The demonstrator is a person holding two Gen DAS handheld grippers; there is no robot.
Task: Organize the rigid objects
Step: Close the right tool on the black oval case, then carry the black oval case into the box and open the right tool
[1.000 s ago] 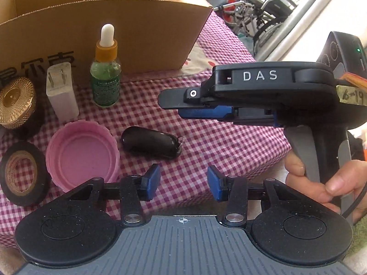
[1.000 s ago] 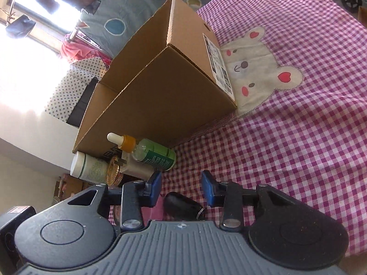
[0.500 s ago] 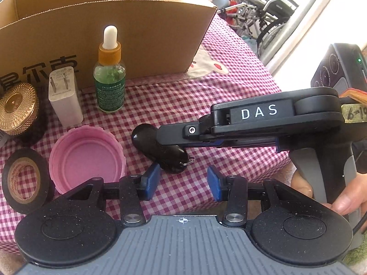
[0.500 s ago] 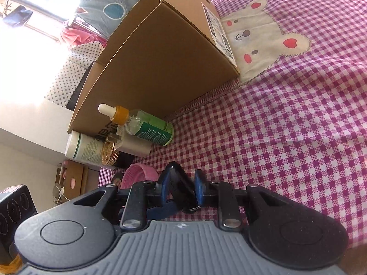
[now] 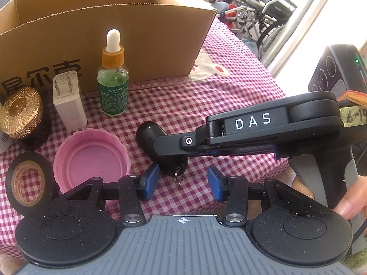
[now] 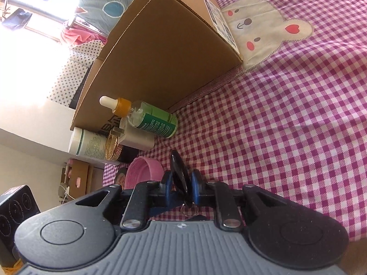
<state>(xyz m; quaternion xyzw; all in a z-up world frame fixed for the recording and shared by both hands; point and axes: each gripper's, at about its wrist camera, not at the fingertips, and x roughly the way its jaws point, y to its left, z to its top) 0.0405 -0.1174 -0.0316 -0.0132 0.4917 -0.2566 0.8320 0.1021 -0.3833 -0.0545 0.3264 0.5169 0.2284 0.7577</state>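
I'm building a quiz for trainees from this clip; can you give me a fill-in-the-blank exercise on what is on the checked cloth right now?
1. The right gripper is shut on the black ____.
2. The dropper bottle stands in front of the open ____ box.
3. The roll of black tape lies beside the upturned ____ lid.
4. The left gripper holds ____.

Missing words: key fob; cardboard; pink; nothing

White bottle [image 5: 2, 140] cut by the left wrist view's edge, fob [image 5: 151, 137] half hidden under right claw [image 5: 169, 145], box print [image 5: 41, 75] partly covered, bottle label [image 5: 113, 96] too small to read.
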